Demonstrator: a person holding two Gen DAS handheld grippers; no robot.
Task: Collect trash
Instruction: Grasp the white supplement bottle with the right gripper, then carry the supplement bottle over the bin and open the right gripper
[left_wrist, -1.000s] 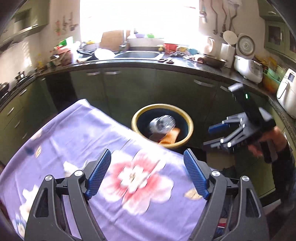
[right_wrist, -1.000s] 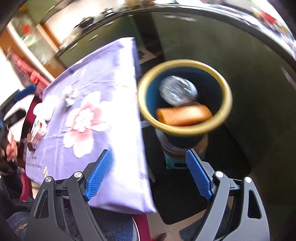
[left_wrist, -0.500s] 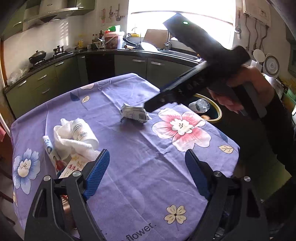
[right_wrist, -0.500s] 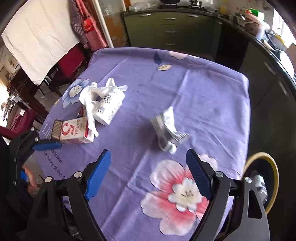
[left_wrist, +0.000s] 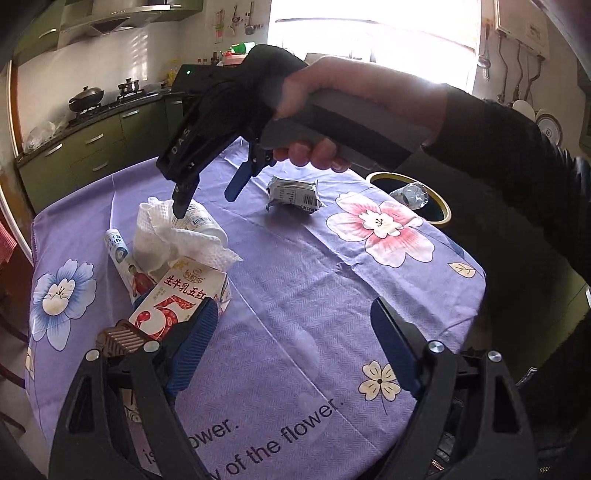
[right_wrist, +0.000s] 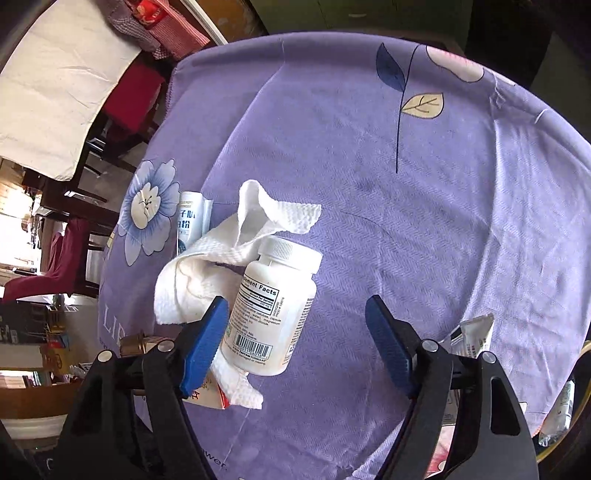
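On the purple flowered tablecloth (left_wrist: 295, 280) lie a white supplement bottle (right_wrist: 271, 314), a crumpled paper towel (right_wrist: 207, 266), a red-and-white milk carton (left_wrist: 177, 299), a small tube (left_wrist: 120, 254) and a crushed silver pouch (left_wrist: 293, 192). My right gripper (right_wrist: 295, 347) is open and hangs just above the bottle, which lies between its fingers; it also shows in the left wrist view (left_wrist: 207, 192). My left gripper (left_wrist: 291, 350) is open and empty, its left finger next to the milk carton.
A yellow-rimmed bin (left_wrist: 441, 206) holding a clear plastic bottle stands beyond the table's far right edge. Green kitchen cabinets (left_wrist: 96, 147) and a stove line the back wall. Red chairs (right_wrist: 133, 92) stand beside the table.
Both grippers swung away from the bin and back over the table. My right gripper has come down over the white bottle and paper towel. My left gripper has moved close to the milk carton.
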